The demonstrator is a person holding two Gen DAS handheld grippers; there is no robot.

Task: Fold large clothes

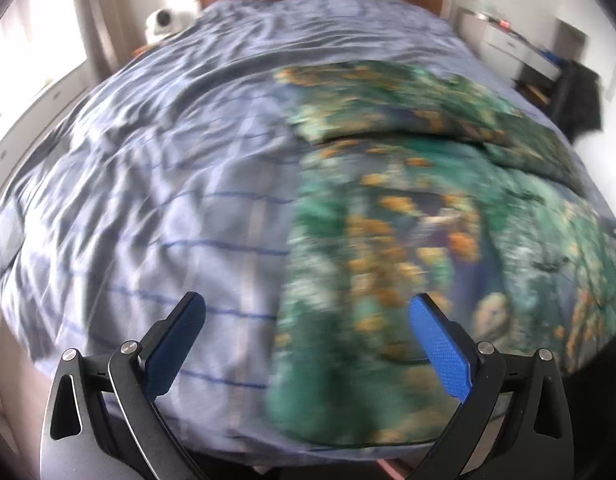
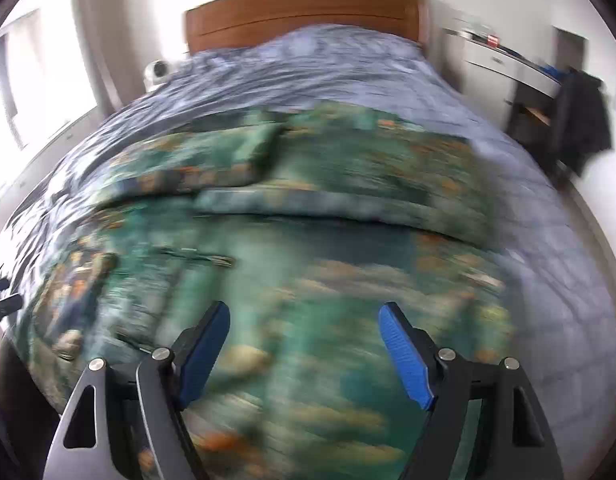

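Garment (image 1: pixel 407 216) in green with orange floral print lies spread on the bed (image 1: pixel 168 168), and both my views of it are smeared by motion blur. My left tool (image 1: pixel 307 312) has its blue pads spread wide with nothing between them, hanging over the garment's left edge where it meets the pale blue striped bedding. My right tool (image 2: pixel 304 320) is also spread wide and empty, above the middle of the garment (image 2: pixel 292 264). Farther up the cloth, a folded band of the same print lies across it. Beyond that the rumpled bedding runs to a wooden headboard (image 2: pixel 304 12). A dark chair (image 2: pixel 579 108) stands well to the right of the bed (image 2: pixel 547 240).
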